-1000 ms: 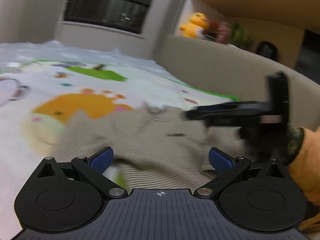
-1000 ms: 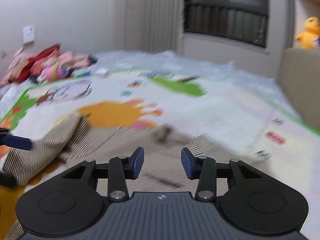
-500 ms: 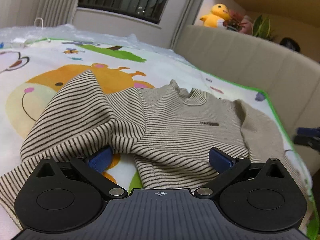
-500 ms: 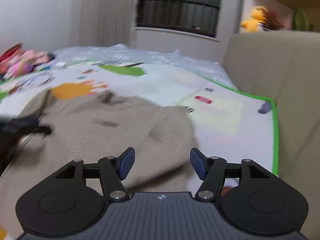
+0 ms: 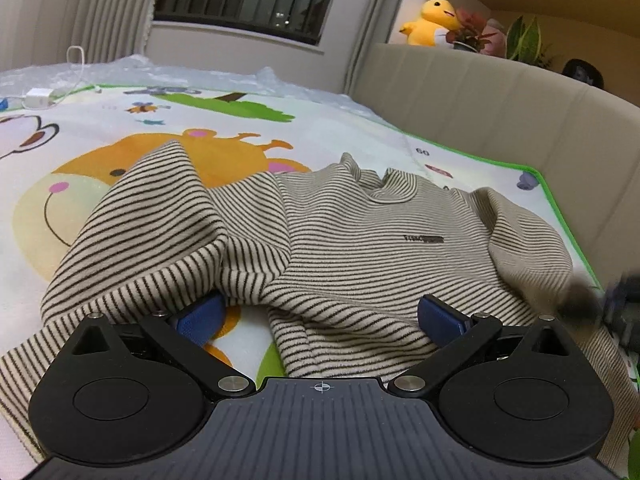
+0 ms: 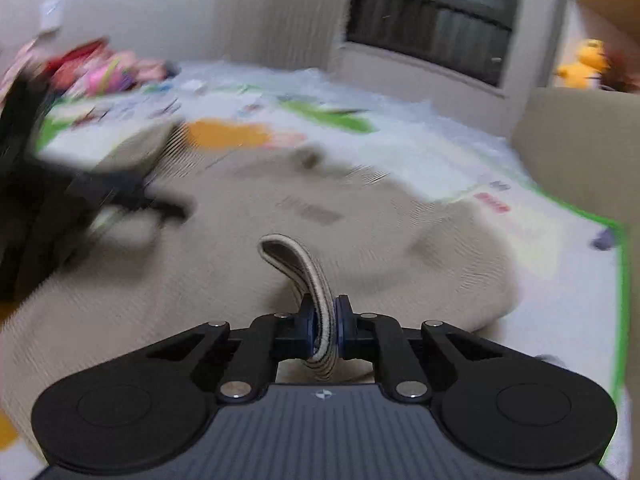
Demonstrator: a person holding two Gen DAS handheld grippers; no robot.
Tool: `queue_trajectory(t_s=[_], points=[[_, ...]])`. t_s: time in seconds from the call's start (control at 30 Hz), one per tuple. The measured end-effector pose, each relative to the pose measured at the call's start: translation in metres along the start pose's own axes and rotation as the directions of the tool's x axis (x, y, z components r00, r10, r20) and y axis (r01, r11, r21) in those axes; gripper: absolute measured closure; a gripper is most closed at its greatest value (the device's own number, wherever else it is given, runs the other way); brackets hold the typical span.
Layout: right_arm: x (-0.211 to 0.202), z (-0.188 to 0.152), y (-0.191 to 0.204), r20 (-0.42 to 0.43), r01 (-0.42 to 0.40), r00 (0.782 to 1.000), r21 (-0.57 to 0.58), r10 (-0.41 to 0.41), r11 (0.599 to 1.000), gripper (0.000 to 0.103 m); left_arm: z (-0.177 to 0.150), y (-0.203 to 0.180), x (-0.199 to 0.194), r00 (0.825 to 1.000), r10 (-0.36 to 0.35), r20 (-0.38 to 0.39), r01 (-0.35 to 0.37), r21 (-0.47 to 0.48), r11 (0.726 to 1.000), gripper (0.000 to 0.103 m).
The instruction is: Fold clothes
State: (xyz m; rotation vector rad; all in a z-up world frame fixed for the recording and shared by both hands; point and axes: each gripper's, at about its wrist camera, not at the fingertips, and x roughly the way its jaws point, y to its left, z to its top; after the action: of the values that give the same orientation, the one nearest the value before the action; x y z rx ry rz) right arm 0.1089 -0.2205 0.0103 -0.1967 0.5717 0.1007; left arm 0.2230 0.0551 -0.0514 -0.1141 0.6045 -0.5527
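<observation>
Beige dark-striped knit sweater (image 5: 344, 236) lies front-up on cartoon-print play mat (image 5: 120, 120), one sleeve rumpled. Right claw (image 6: 325, 322) clamped on hem edge; left claw (image 5: 320, 316) spread wide over hem, holding nothing. Advice: grip matching corner, lift evenly, keep fold line straight.

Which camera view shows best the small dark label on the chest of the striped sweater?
The left wrist view. There the label is sharp on the flat chest of the striped sweater, though its text is too small to read. In the right wrist view, motion blur leaves only a faint darker smear there.
</observation>
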Motion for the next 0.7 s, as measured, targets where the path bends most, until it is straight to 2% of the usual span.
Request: queue_trajectory(t_s=[0.07,0.17,0.27,0.37,0.7], points=[[-0.008,0.018,-0.04,0.043,0.074,0.996,0.092,-0.078,0.993,0.093,0.0,0.0,0.0,1.0,0.001,0.002,-0.001,0.002,1.0,0.0],[-0.024,0.047,-0.116,0.109,0.202,0.964,0.281,-0.241,0.938,0.099,-0.001,0.0,0.0,1.0,0.002,0.007,-0.002,0.004,1.0,0.0],[-0.037,0.07,-0.179,0.143,0.247,0.929,0.449,-0.342,0.858,0.099,-0.001,-0.001,0.001,1.0,0.005,0.011,-0.005,0.007,1.0,0.0],[-0.044,0.087,-0.199,0.169,0.257,0.91,0.49,-0.379,0.833,0.099,-0.002,0.0,0.0,1.0,0.004,0.019,-0.004,0.007,1.0,0.0],[-0.031,0.133,-0.149,0.277,0.093,0.935,0.41,-0.221,0.907,0.099,-0.004,0.001,-0.001,1.0,-0.001,0.027,0.001,0.006,1.0,0.0]])
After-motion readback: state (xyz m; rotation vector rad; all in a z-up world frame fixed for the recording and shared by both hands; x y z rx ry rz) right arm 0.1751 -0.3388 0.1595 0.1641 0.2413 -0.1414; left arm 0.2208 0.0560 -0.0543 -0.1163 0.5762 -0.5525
